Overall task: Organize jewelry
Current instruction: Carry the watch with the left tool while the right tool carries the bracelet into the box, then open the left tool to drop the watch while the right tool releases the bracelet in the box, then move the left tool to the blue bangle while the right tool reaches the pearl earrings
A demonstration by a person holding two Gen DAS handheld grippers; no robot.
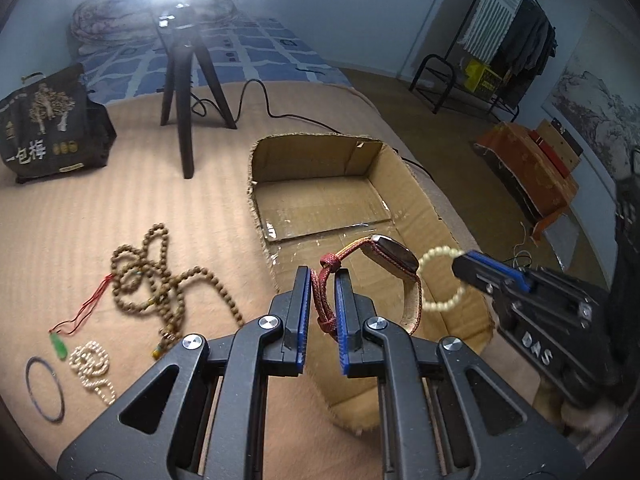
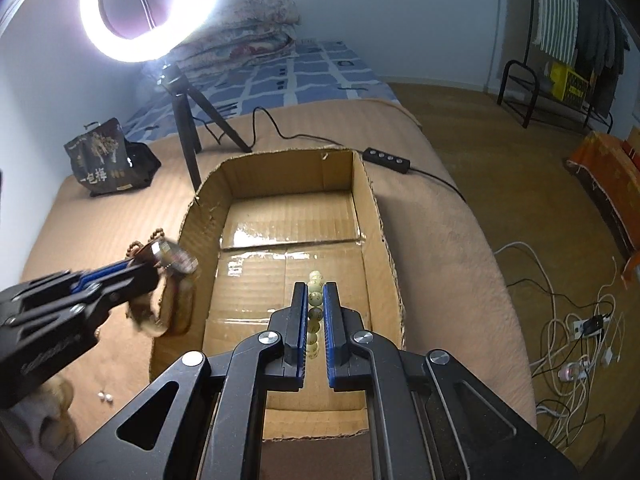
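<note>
My left gripper (image 1: pixel 323 280) is shut on the red woven strap of a watch (image 1: pixel 394 258), holding it above the near left wall of an open cardboard box (image 1: pixel 320 152). My right gripper (image 2: pixel 316 294) is shut on a pale bead bracelet (image 2: pixel 315 300) over the box floor (image 2: pixel 248 280); the bracelet also shows in the left wrist view (image 1: pixel 440 280), hanging from the right gripper (image 1: pixel 464 262). In the right wrist view the left gripper (image 2: pixel 148 266) holds the watch (image 2: pixel 176 258) at the box's left wall.
On the tan bed cover left of the box lie a long brown bead necklace (image 1: pixel 160 280), a green pendant on red cord (image 1: pixel 60 346), a white bead string (image 1: pixel 90 364) and a thin dark bangle (image 1: pixel 44 388). A tripod (image 1: pixel 188 80) and a black bag (image 1: pixel 52 124) stand behind.
</note>
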